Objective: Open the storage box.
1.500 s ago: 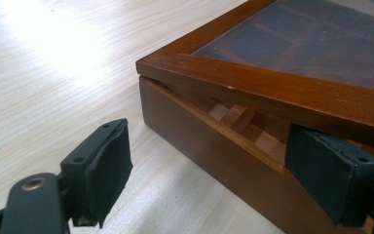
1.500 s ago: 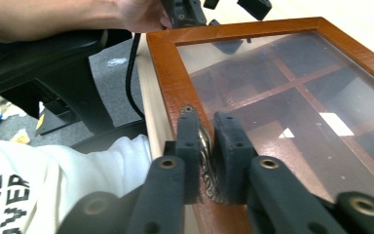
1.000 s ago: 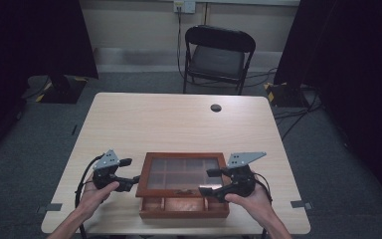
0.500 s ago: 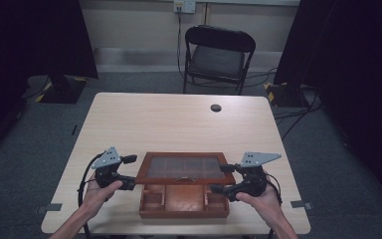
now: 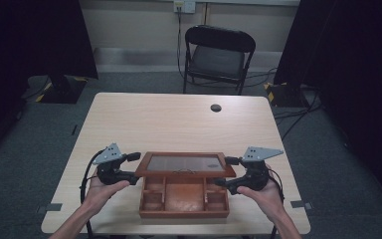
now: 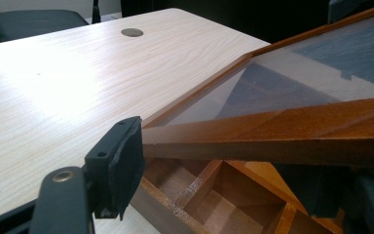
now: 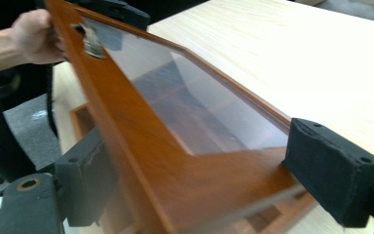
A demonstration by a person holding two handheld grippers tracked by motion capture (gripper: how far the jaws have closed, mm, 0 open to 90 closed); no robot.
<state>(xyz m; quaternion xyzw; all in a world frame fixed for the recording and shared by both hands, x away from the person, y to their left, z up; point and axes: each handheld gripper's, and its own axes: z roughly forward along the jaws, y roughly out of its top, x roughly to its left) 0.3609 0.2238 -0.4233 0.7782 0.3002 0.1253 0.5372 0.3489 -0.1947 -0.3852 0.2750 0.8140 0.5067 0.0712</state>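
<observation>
Lifting the glass-paned brown wooden lid [image 5: 185,165] of the compartmented wooden box [image 5: 184,196], the left gripper [image 5: 129,166] has just been closing on its corner. The right gripper [image 5: 225,172] clamps the opposite corner; both should rise evenly, keeping the lid square.

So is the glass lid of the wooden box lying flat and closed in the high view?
No, the glass lid is tilted up off the wooden box, leaving its compartments exposed.
</observation>
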